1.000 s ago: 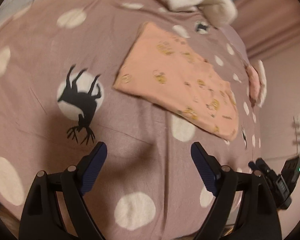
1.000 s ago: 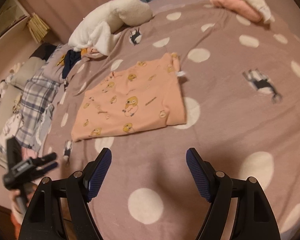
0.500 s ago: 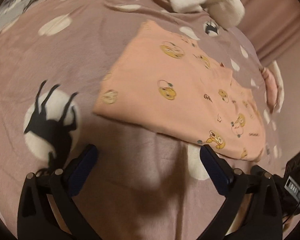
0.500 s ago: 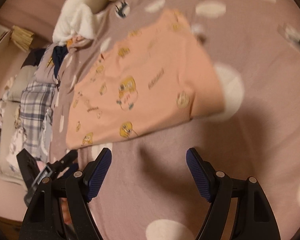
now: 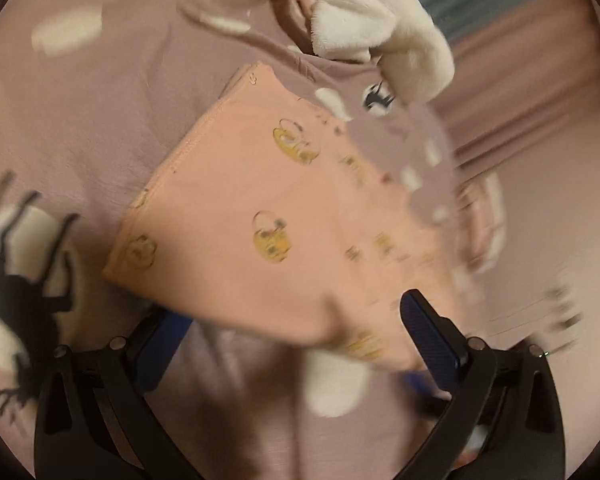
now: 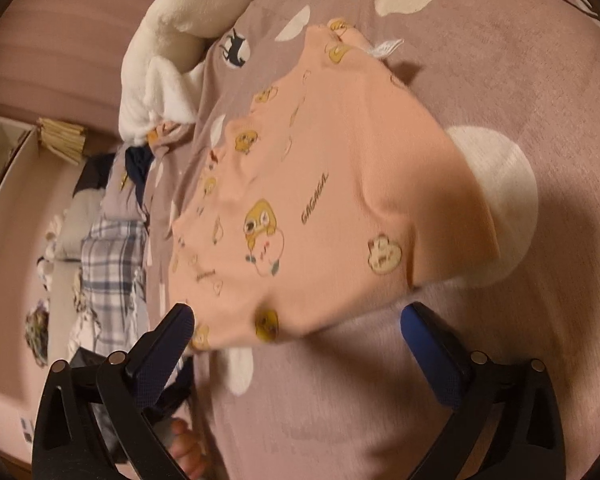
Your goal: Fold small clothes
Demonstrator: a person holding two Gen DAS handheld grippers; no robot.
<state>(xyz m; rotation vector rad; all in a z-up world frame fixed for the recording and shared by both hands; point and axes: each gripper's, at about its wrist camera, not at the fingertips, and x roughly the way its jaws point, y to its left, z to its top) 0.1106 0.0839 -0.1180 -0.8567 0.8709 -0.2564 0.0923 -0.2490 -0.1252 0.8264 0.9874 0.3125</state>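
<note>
Lining up on the near hem

Both tongs, left [image 5: 290, 328] and right [image 6: 298, 330], gape wide and empty; we pinch the peach top [image 6: 340, 184] at its near corners.

Both grippers are now down close to the peach garment [image 5: 260, 216], which earlier lay well ahead of them. The left gripper [image 5: 292, 324] and right gripper [image 6: 296, 320] have just opened wider, straddling its near edge without pinching it.

One peach garment [image 6: 332, 200], one white plush [image 6: 168, 60], two claws.
</note>
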